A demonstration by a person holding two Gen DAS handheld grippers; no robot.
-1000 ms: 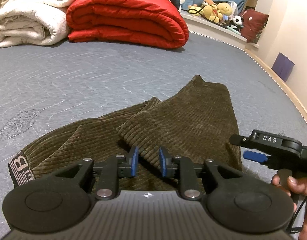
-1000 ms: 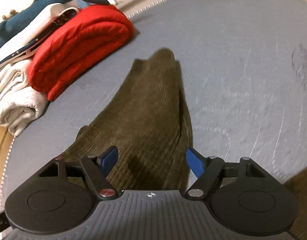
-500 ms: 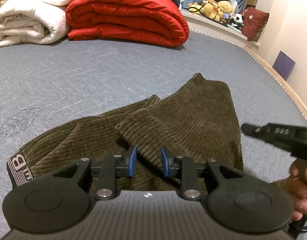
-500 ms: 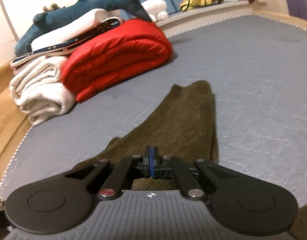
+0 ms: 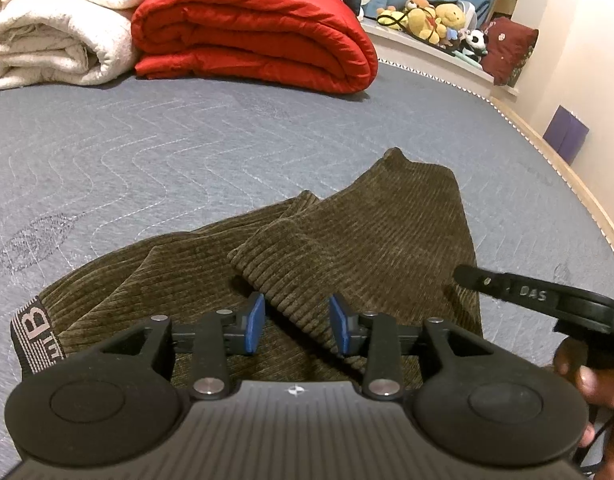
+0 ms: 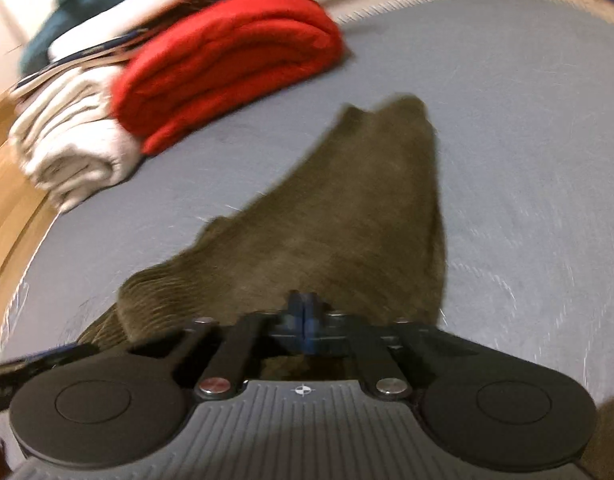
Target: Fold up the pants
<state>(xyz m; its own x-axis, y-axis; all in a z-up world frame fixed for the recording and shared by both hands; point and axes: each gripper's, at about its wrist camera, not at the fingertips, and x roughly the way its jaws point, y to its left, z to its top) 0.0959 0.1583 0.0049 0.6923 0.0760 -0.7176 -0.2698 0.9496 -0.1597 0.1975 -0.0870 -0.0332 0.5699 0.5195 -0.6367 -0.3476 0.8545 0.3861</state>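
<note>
Olive corduroy pants point(image 5: 387, 232) lie partly folded on the grey quilted mattress point(image 5: 147, 152), with the lettered waistband point(image 5: 35, 332) at the near left. My left gripper point(image 5: 297, 322) sits low over the pants. Its jaws are opening, and a folded cuff edge runs between the blue pads without being pressed. My right gripper point(image 6: 305, 320) is shut, pads together, just above the pants point(image 6: 367, 208). This view is blurred and I see no cloth pinched. In the left wrist view the right gripper point(image 5: 463, 274) hovers over the pants' right edge, held by a hand point(image 5: 595, 380).
A folded red quilt point(image 5: 251, 28) and a rolled white blanket point(image 5: 59, 28) are stacked at the far end of the mattress. Plush toys point(image 5: 435, 20) sit on a ledge behind. The mattress's piped edge curves along the right, near the wall.
The left jaws have spread wider around the cuff edge. The right gripper went from wide open to shut, and it rolled and shifted over the pants.
</note>
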